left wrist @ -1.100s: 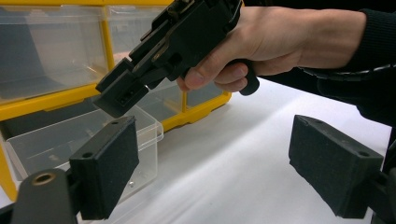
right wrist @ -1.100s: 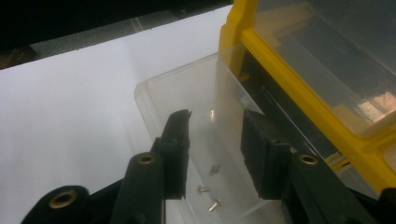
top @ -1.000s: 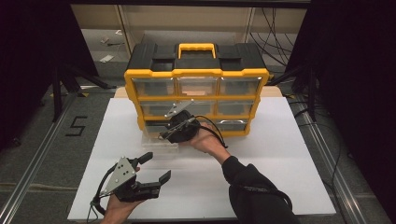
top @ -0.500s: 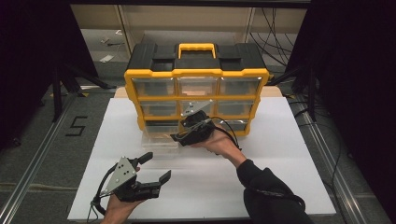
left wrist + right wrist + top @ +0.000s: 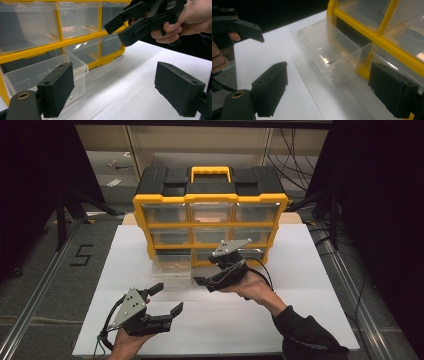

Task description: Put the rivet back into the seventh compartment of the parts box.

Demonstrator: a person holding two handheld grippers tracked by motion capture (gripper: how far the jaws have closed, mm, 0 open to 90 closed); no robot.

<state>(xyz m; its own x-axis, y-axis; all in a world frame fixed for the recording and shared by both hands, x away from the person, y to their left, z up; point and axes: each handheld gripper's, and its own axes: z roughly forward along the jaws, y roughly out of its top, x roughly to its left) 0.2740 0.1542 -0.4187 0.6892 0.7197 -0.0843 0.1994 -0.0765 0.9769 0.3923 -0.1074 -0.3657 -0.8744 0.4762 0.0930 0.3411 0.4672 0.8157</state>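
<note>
On the white matte table top (image 5: 300,285) stands a yellow-and-black plastic drawer cabinet (image 5: 210,195), its clear plastic bottom-left drawer (image 5: 172,266) pulled out. The right gripper (image 5: 202,281), jaws spread and empty, has moved right, away from this drawer. The left gripper (image 5: 167,297) rests near the front edge with jaws spread, unchanged.

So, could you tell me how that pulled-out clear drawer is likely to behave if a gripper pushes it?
The clear drawer looks like thin rigid plastic, nearly empty, so probably light. Its glossy walls may slip against the jaws. Hanging out of the yellow organizer, it would likely slide back in rather than tip.
</note>
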